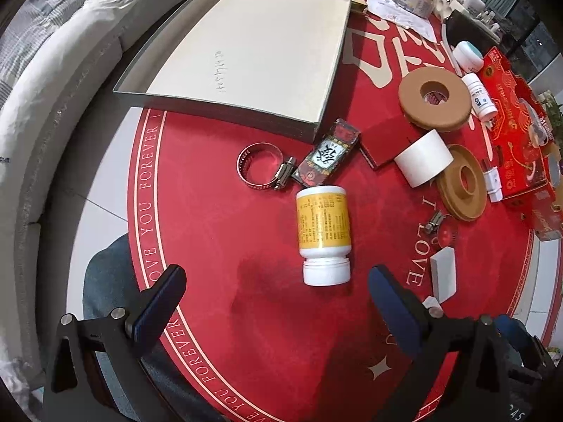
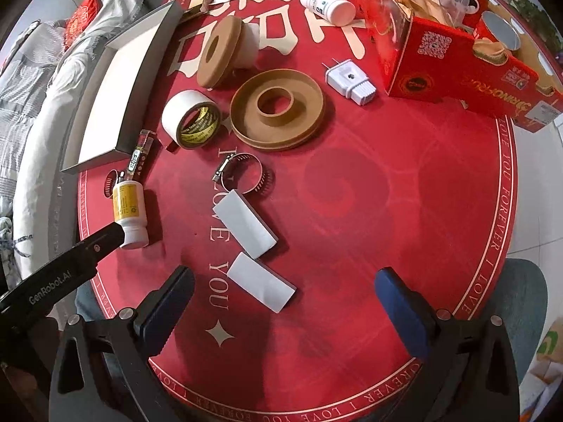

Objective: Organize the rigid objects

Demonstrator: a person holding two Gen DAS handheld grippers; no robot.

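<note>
Bottle: the yellow-label pill bottle (image 1: 324,234) lies on its side on the red bench (image 1: 246,316), near the empty gray box (image 1: 225,112).
Feel: likely light, hard, smooth; could roll.
Hold: across its round middle.
Left claw (image 1: 276,293): wide apart, empty, just before the bottle.
Right claw (image 2: 285,302): wide apart, empty.

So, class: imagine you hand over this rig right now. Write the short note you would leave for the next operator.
Left gripper: open, empty, lined up on the lying yellow-label bottle.
Right gripper: open, empty, above the two white blocks.
Grey tray: nothing in it yet, so nothing is sorted.
Loose on the red mat: two hose clamps, tape roll, brown rings, white plug, patterned small box.
Left to do: likely move all of these into the tray.
</note>
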